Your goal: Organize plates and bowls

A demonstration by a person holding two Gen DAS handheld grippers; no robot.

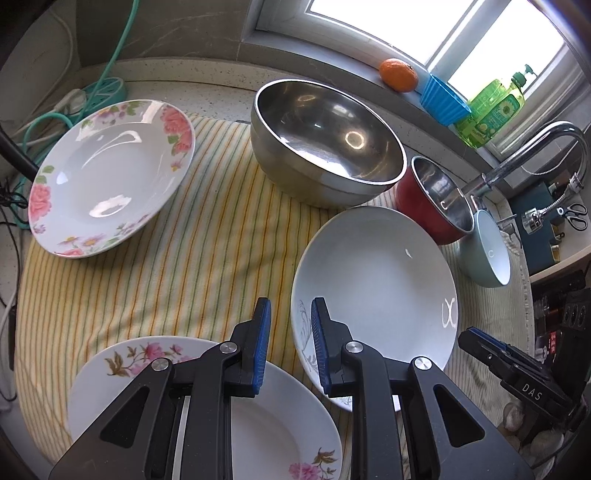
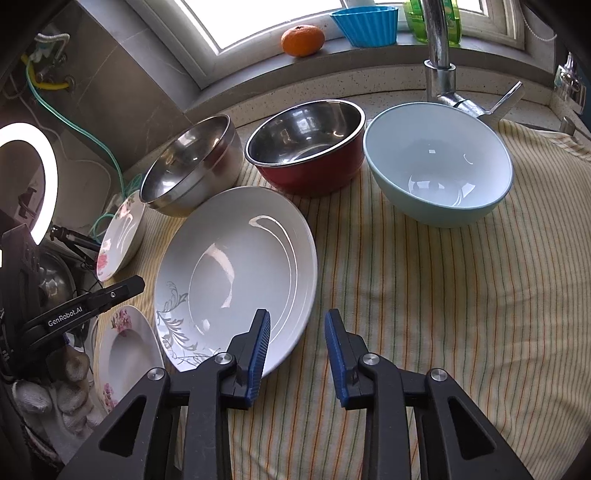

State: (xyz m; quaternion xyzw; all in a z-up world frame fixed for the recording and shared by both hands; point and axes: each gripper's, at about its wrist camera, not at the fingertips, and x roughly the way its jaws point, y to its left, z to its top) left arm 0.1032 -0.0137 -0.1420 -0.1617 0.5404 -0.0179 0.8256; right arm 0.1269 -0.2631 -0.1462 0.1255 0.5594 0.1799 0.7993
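On a striped towel lie three plates: a rose-rimmed plate far left, a pink-flower plate under my left gripper, and a white plate with a grey vine. Behind stand a large steel bowl, a red bowl with steel inside and a pale blue bowl. My left gripper is open and empty, between the two near plates. My right gripper is open and empty, at the white plate's right edge.
A windowsill at the back holds an orange, a blue ribbed cup and a green soap bottle. A faucet rises behind the pale blue bowl. Cables and a power strip lie far left. A ring light stands left.
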